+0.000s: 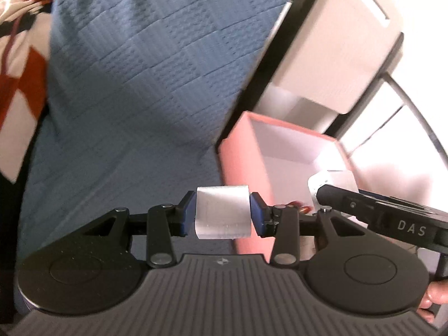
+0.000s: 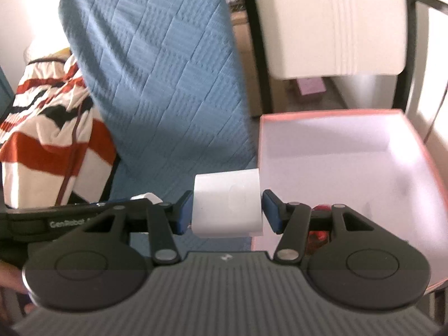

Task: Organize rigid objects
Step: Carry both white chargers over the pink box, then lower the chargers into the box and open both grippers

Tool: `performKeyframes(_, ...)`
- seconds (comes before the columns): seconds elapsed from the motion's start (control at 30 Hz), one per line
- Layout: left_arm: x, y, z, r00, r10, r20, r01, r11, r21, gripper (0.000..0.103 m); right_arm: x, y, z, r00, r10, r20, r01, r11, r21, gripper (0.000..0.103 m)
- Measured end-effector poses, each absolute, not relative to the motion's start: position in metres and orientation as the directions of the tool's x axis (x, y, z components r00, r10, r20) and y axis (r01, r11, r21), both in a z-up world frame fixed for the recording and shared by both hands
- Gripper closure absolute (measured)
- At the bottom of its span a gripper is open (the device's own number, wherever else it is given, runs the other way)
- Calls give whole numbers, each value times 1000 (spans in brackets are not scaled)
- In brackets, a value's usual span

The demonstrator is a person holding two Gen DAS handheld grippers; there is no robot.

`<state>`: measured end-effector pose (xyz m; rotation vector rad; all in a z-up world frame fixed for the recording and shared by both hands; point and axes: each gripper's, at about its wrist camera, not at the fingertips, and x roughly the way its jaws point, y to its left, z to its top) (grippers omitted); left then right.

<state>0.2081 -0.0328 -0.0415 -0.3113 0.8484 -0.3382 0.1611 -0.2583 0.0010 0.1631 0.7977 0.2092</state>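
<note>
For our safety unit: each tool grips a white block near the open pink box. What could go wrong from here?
1. The right tool and left tool sit close together; they might collide over the pink box.
2. A white block dropped early could land on the blue quilt.
3. It may strike the red object inside.

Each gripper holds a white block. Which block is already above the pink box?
The block in the right gripper: it hangs over the pink box. The left gripper holds its block beside the box.

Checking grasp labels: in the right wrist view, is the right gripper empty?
No. The right gripper is shut on a white block, clamped between its blue pads beside the pink box.
</note>
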Motion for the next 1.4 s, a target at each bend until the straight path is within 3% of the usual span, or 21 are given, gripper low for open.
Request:
performKeyframes(0.3,225,-83,0,620,-436,-653,254,898,-359,56,160,-297,34,729,202,-654,-100,977,191,47)
performKeyframes(0.63,235,-144,12,591,-487,-643,314,873,-373,56,154,-353,41,762,111,-638,-30,990,137,47)
performKeyframes(1.4,244,-244,-76,421,-496,-760,331,864,-380,56,139,-437,-45,679,51,-732,101,982,162,47)
